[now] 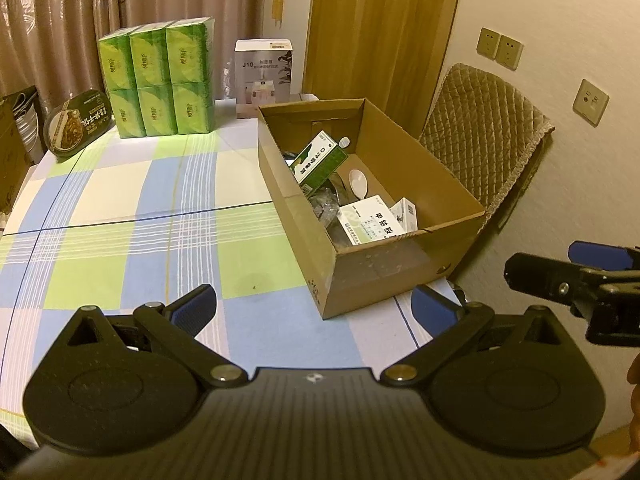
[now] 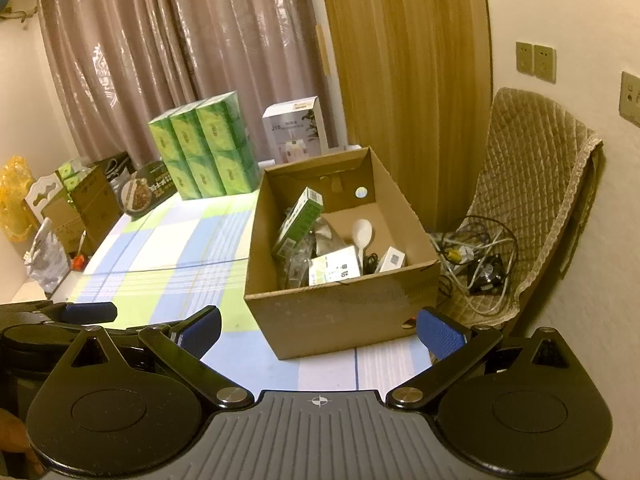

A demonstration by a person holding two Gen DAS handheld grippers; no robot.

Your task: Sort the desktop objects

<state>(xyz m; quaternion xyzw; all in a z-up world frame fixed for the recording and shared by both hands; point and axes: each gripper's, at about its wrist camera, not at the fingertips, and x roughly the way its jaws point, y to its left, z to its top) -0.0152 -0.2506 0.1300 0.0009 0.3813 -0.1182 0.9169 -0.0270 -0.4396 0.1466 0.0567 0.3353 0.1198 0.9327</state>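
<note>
An open cardboard box (image 1: 384, 276) (image 2: 340, 316) stands on the right of the checked tablecloth (image 1: 120, 216) (image 2: 168, 248). Inside it lie a green-and-white carton (image 1: 318, 160) (image 2: 300, 216), a white plastic spoon (image 1: 359, 184) (image 2: 361, 234), a white medicine box (image 1: 370, 222) (image 2: 336, 268), a smaller white box (image 2: 393, 259) and clear packets (image 1: 326, 208). My left gripper (image 1: 316, 308) hovers open and empty over the cloth before the box's near corner. My right gripper (image 2: 320, 330) is open and empty too, facing the box's front wall; it also shows at the right edge of the left wrist view (image 1: 576, 272).
A stack of green tissue packs (image 1: 158, 80) (image 2: 208, 148), a white humidifier box (image 1: 264, 74) (image 2: 294, 126) and a round food tub (image 1: 76, 120) (image 2: 146, 192) stand at the table's far end. A quilted chair (image 1: 488, 136) (image 2: 536, 184) with cables (image 2: 476, 256) sits right of the box. Cartons (image 2: 76, 208) stand left.
</note>
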